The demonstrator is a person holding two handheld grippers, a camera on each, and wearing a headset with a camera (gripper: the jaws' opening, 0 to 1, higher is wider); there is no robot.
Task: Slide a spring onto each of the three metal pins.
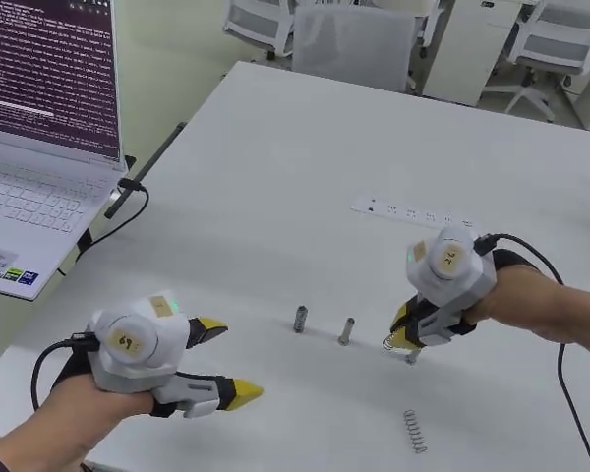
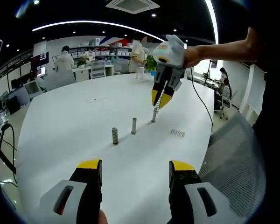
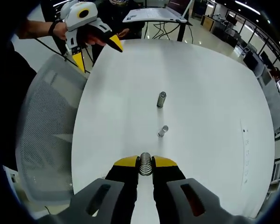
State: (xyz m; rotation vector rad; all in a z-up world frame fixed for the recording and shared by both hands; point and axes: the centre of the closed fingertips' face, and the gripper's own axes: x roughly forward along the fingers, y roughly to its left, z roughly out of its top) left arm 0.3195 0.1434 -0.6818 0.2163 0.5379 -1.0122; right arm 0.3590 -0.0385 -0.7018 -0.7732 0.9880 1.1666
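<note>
Left gripper (image 1: 234,359) hovers well left of the middle pin (image 1: 346,330), over the near bench (image 1: 275,177) edge, fingers wide with nothing between them. Right gripper (image 1: 403,339) has its fingers closed narrow on a held spring (image 3: 145,164) at the third pin (image 1: 410,358), just right of the bare middle pin. First pin (image 1: 300,319), just left of the middle pin, wears a fitted spring (image 2: 115,136); a loose spring (image 1: 414,431) lies flat right of the middle pin, nearer the person.

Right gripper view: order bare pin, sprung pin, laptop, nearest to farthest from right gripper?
1. Bare pin, just ahead of the right gripper holding a spring.
2. Sprung pin, straight beyond it.
3. Laptop, at the far table edge.
</note>
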